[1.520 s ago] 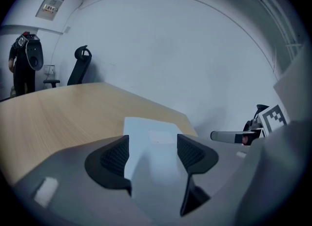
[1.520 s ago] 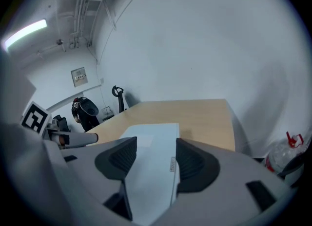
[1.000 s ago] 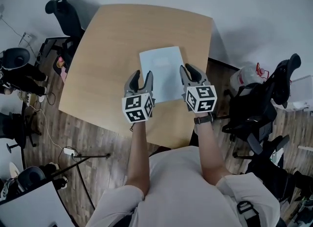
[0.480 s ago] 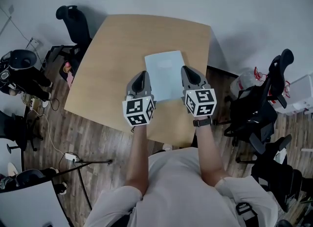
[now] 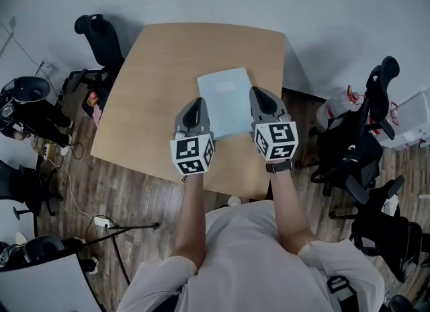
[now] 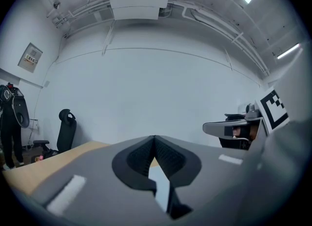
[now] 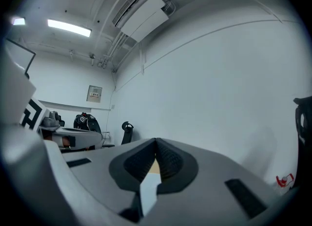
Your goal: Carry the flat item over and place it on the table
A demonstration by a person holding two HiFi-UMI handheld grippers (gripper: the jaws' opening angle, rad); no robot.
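Observation:
A pale blue flat sheet [image 5: 225,102] lies on the light wooden table [image 5: 161,75], toward its near right part. My left gripper [image 5: 195,107] is at the sheet's near left edge with its jaws together. At the near right edge my right gripper [image 5: 261,97] is also shut. In the left gripper view the left gripper [image 6: 154,140] shows its pads meeting, with a sliver of the sheet [image 6: 161,186] seen through the gap behind them. The right gripper view shows the same for the right gripper [image 7: 156,143] and the sheet [image 7: 148,191]. Neither visibly pinches the sheet.
A black office chair [image 5: 97,35] stands at the table's far left corner. More black chairs [image 5: 356,142] and a white bag [image 5: 336,109] crowd the right side. Cables and gear [image 5: 40,122] lie on the wooden floor at left. The table's near edge is just below the grippers.
Both grippers' jaws were apart a second ago and are now together. The sheet has stayed where it lay on the table, and the hands have hardly moved.

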